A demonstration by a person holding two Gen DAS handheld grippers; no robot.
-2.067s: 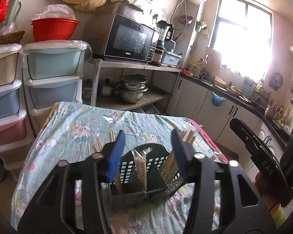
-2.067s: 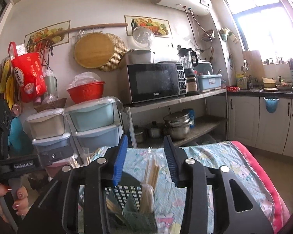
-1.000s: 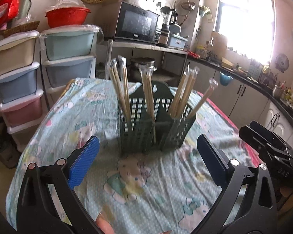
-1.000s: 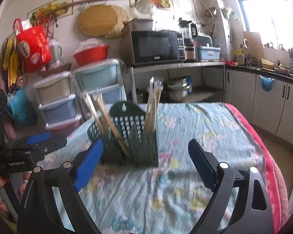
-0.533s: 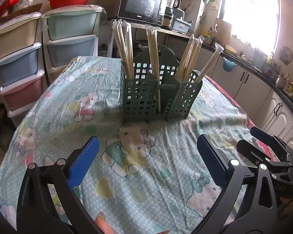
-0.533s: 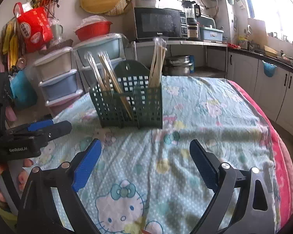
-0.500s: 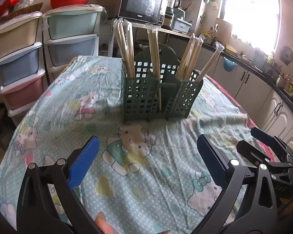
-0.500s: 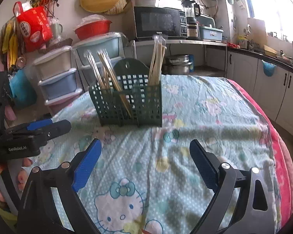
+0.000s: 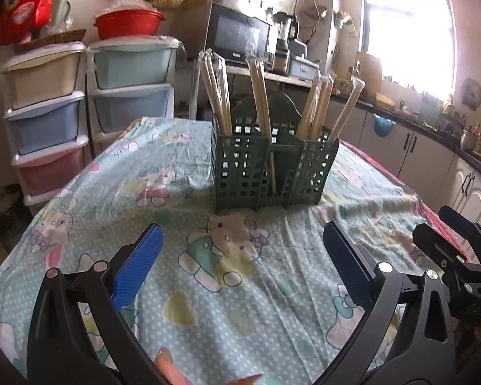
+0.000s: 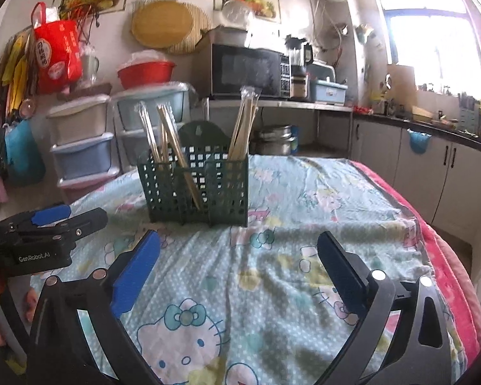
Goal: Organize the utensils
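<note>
The dark green plastic lattice utensil caddy [image 9: 272, 166] stands upright on the desk's cartoon-cat cloth [image 9: 227, 256], its long side across the view. Wrapped wooden chopsticks [image 9: 219, 93] rise from its compartments, fanning outward. Pastel plastic drawer towers [image 9: 48, 112] stand behind-left. The left hand-held gripper [image 9: 240, 266] and right hand-held gripper [image 10: 237, 266] gape wide, empty, well short of the caddy.

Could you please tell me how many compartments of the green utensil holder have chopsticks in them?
3: the left compartment, the recessed middle one and the right one of the green utensil holder each hold wrapped chopsticks. Any further compartment behind would be hidden.
</note>
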